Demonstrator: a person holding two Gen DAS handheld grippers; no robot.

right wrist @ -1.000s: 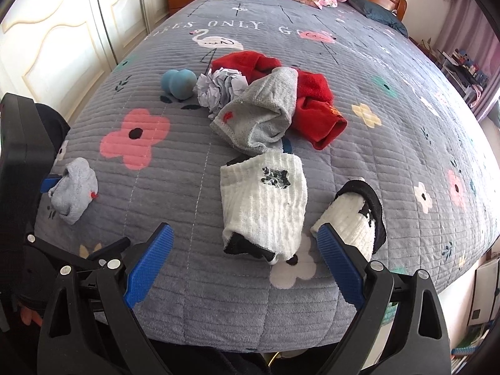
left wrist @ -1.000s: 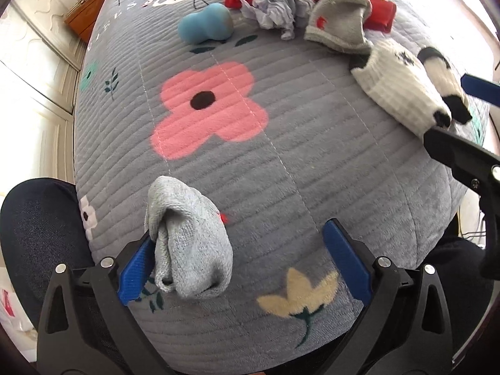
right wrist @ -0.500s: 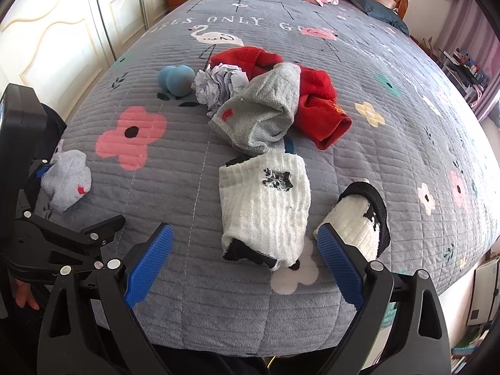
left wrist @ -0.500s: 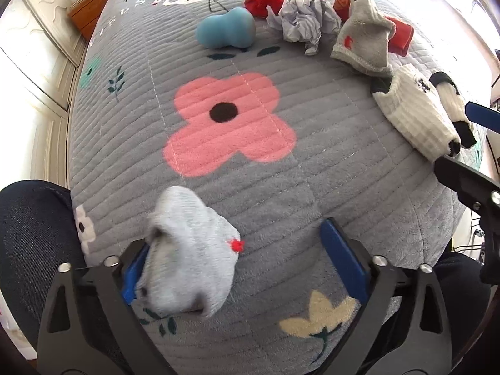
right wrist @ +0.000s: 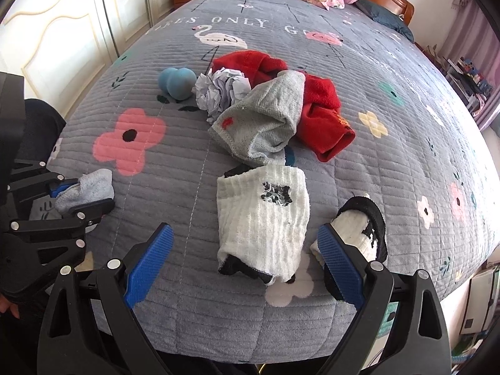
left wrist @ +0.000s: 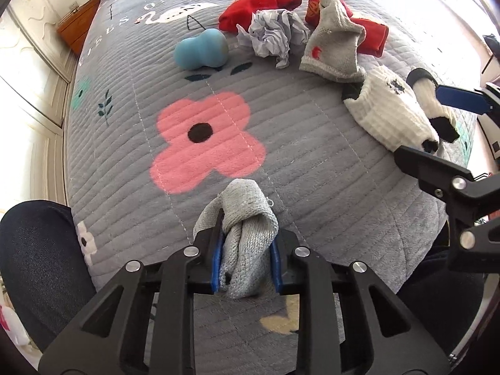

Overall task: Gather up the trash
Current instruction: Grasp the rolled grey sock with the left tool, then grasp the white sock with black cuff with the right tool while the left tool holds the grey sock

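Observation:
A small light-grey sock [left wrist: 247, 215] sits between the blue pads of my left gripper [left wrist: 247, 250], whose jaws are closing and squeezing it at the near edge of the bed. From the right wrist view the same sock [right wrist: 90, 189] shows at the left. My right gripper [right wrist: 244, 234] hangs open over a white sock [right wrist: 265, 215], with a white-and-black sock [right wrist: 359, 228] by its right finger. Crumpled paper [left wrist: 272, 37] lies farther back, beside a blue peanut-shaped ball [left wrist: 201, 50].
A larger grey sock [right wrist: 265, 122] and red socks [right wrist: 322, 125] are piled mid-bed on the grey flowered quilt [right wrist: 406, 156]. A person's dark trouser leg [left wrist: 37, 265] is at the near left. White cupboard doors [right wrist: 62, 31] stand left of the bed.
The left gripper's jaws went from wide apart to pressed on the small grey sock, which now sits centred between them. The right gripper stayed open in the same place.

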